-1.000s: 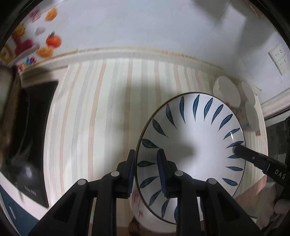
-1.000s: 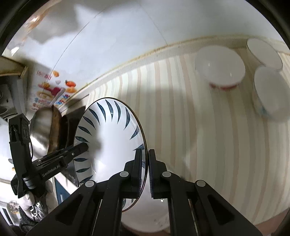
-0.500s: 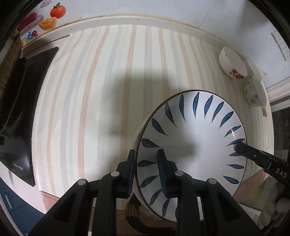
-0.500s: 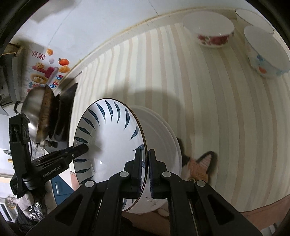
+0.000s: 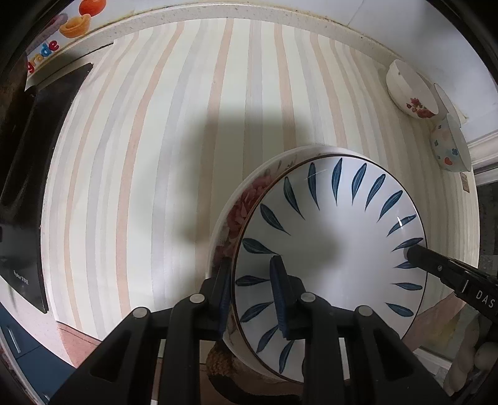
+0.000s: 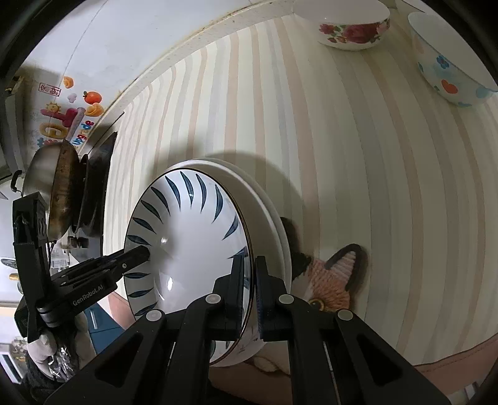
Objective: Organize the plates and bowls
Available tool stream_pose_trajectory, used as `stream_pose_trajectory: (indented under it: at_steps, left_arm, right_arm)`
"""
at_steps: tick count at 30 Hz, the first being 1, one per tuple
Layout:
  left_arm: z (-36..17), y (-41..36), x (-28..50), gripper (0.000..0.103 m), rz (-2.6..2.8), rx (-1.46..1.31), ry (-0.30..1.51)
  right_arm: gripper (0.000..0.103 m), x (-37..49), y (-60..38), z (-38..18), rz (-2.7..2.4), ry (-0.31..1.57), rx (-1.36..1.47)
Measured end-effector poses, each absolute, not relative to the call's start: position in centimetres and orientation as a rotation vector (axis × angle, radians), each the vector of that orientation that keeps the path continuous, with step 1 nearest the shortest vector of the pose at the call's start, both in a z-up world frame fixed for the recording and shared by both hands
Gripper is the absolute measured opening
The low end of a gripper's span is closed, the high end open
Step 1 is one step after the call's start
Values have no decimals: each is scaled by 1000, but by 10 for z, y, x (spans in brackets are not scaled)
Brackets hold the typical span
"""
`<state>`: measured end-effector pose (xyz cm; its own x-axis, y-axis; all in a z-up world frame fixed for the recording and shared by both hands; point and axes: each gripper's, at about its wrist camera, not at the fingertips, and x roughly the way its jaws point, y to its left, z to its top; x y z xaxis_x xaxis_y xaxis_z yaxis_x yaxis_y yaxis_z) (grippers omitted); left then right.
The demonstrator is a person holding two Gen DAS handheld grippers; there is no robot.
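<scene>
A white plate with blue leaf marks [image 5: 330, 249] is held by both grippers at opposite rims. It sits just on or above a larger white plate with red flowers [image 5: 239, 205], which rests on a cat-shaped mat [image 6: 336, 277]. My left gripper [image 5: 252, 293] is shut on the blue-leaf plate's near rim. My right gripper [image 6: 250, 286] is shut on its other rim, and its finger [image 5: 435, 268] shows in the left wrist view. The blue-leaf plate [image 6: 186, 243] also shows in the right wrist view over the flowered plate [image 6: 270, 224].
A red-flower bowl [image 6: 351, 21] and a blue-and-orange flower bowl [image 6: 448, 68] stand at the far right of the striped counter [image 5: 186, 124]. A black cooktop [image 5: 28, 187] with a metal wok [image 6: 56, 187] lies at the left. The wall is behind.
Both grippers have lowered the blue-leaf plate toward the counter, down onto the flowered plate. The flowered plate's rim now shows around it.
</scene>
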<state>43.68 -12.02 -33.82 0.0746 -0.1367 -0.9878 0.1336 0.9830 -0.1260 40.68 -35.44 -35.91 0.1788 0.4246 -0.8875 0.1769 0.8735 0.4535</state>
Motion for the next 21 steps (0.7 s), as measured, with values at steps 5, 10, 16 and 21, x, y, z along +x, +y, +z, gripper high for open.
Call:
stream_pose_trajectory:
  at_steps: [5, 10, 16, 21]
  left_arm:
    - [-341, -126, 436, 22, -196, 8, 1483]
    - [-344, -136, 435, 22, -185, 17, 1481]
    - [-345, -138, 432, 23, -183, 19, 1489]
    - [-346, -138, 433, 23, -177, 17, 1507]
  right_arm:
    - [8, 410, -355, -361, 185, 1409, 514]
    - [8, 412, -356, -365, 191, 1421, 507]
    - [11, 416, -350, -363, 193, 1453, 482]
    - [13, 418, -346, -363, 177, 1481, 468]
